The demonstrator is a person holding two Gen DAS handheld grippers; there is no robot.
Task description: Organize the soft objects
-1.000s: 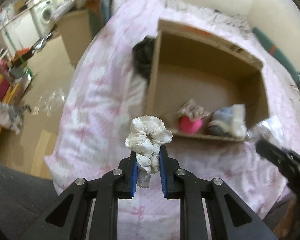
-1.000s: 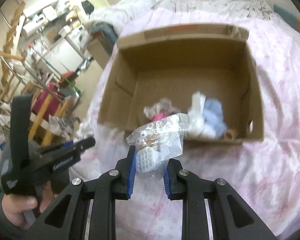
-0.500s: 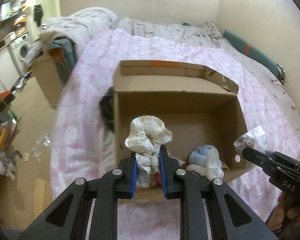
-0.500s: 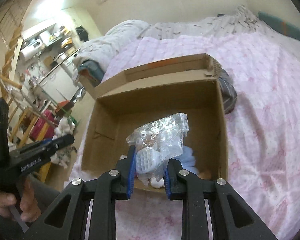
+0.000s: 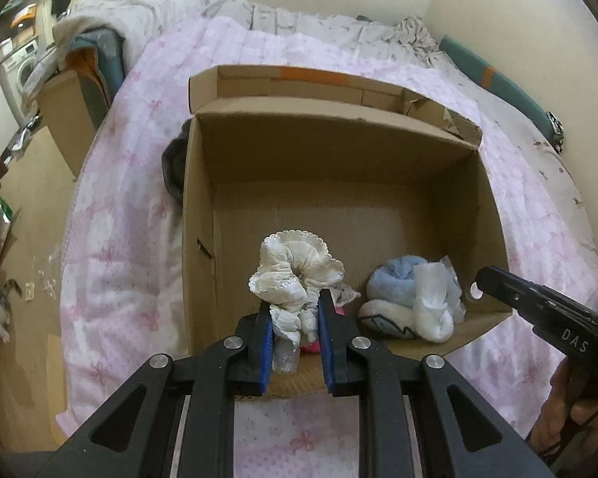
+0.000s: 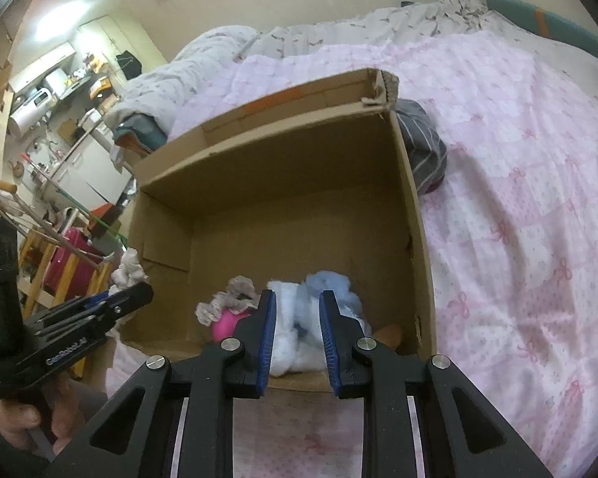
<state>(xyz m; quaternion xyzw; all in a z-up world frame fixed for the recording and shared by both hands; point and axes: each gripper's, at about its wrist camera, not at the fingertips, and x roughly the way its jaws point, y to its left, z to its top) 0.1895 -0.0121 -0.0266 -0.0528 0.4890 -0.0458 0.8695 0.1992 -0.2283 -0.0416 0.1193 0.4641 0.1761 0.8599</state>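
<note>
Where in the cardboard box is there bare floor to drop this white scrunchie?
The cardboard box floor is bare across the back and along the left wall. The near edge is crowded: pink item, blue plush and plastic bag toward the right corner.

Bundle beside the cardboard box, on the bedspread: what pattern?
The bundle is dark grey with thin light stripes; it shows best in the right wrist view, against the cardboard box.

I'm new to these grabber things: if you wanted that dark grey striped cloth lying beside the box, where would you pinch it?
Probably on the raised, bunched fold of the grey striped cloth, coming from above on its open side, away from the cardboard box. It lies slumped against that wall on the pink quilt, so that side is blocked.
</note>
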